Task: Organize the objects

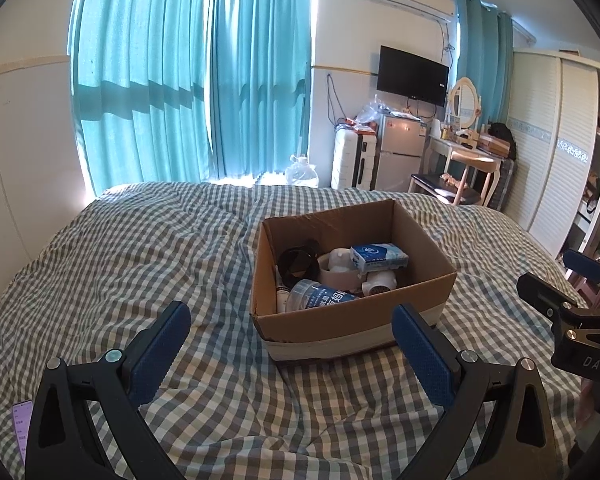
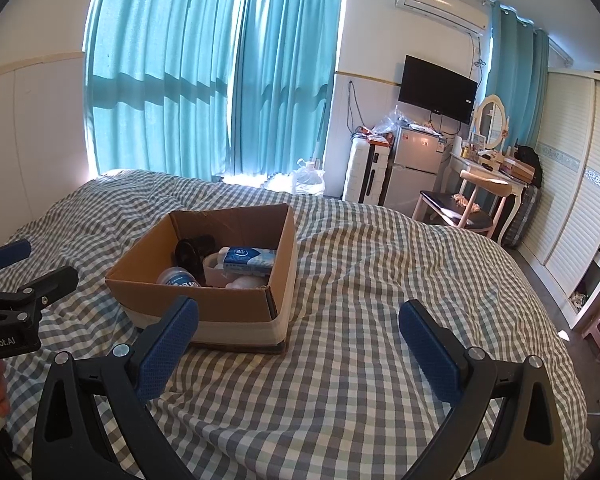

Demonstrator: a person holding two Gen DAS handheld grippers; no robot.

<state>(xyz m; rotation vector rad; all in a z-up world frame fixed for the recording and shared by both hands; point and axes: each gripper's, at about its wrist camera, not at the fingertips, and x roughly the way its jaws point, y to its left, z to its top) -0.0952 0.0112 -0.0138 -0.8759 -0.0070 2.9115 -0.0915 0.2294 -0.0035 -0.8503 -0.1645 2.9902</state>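
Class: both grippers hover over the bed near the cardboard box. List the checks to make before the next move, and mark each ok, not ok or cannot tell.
1. Left gripper open, holding nothing: ok.
2. Right gripper open, holding nothing: ok.
3. Cardboard box upright, top open: ok.
4. Tissue pack lies on top inside the box: ok.
5. Checked bedspread free of loose objects: cannot tell; a phone lies at its left edge.

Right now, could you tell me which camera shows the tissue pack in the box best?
The left wrist view: the tissue pack lies fully visible atop the items. In the right wrist view the cardboard box wall hides its lower edge.
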